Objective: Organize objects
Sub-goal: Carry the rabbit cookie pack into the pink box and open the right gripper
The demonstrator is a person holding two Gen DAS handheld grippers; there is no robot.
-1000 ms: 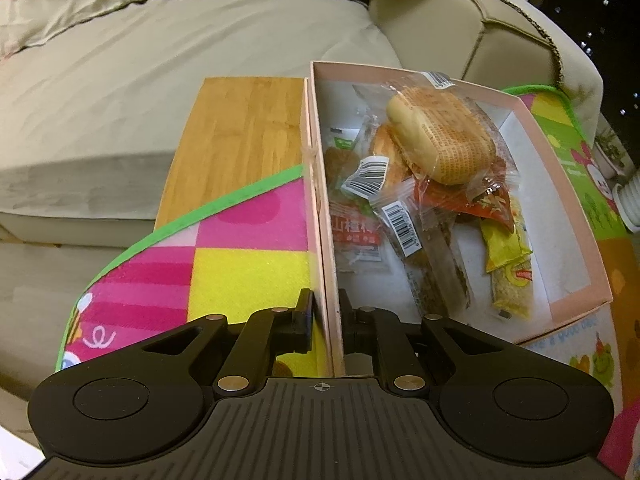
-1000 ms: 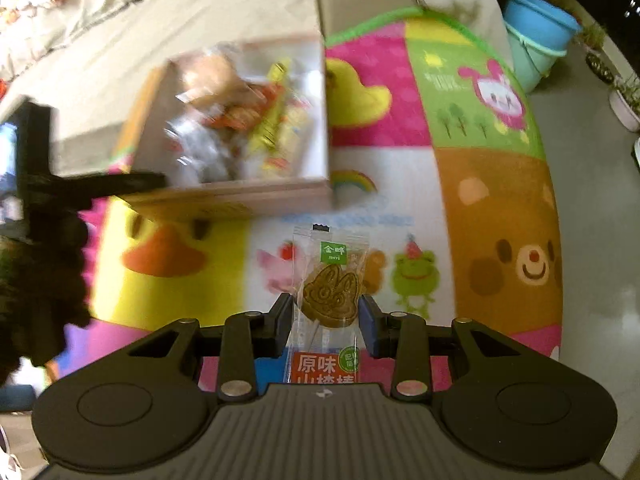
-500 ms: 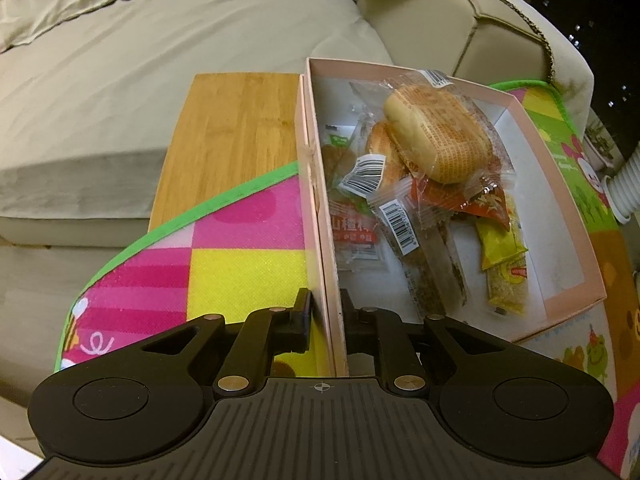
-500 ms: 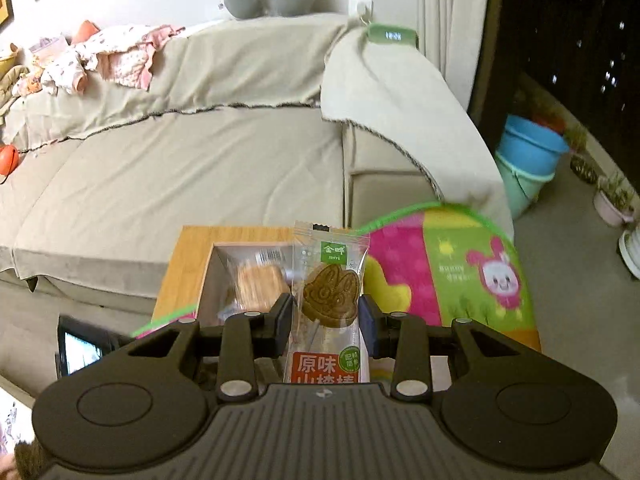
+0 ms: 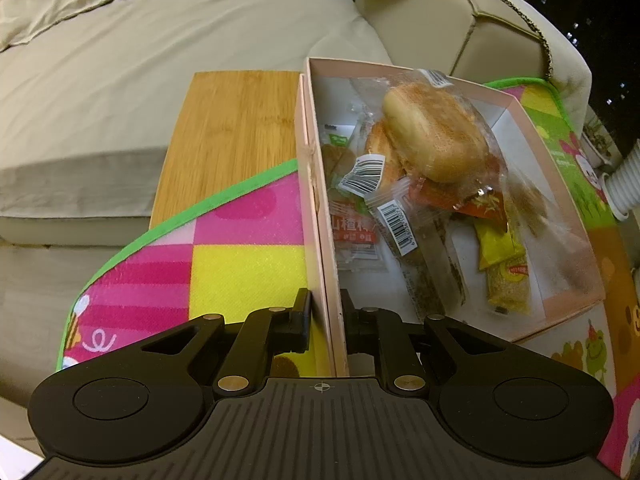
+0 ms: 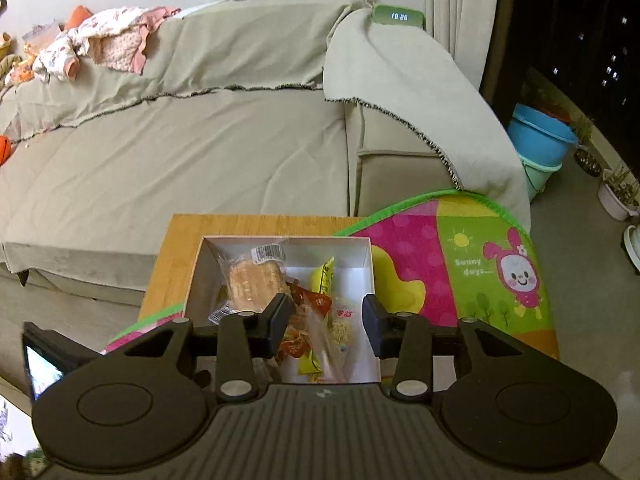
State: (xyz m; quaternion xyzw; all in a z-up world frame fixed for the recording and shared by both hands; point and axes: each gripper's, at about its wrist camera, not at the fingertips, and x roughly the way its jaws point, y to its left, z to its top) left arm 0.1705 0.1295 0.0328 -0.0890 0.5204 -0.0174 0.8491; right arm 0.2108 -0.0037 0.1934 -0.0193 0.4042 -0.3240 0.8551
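The pink box (image 5: 316,216) wall is clamped by the left gripper (image 5: 325,312), seen only in the left view, on the play mat (image 5: 224,264) over the wooden bench (image 5: 232,128). In the right view, the right gripper (image 6: 327,326) is opening above the box; the snack packet (image 6: 320,344), gripped half a second ago, is blurred between the parted fingers (image 6: 280,312).

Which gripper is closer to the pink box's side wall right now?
Left. The left gripper is clamped on the pink box's side wall. The right gripper hovers over the box's inside, jaws opening, nothing pressed between them.
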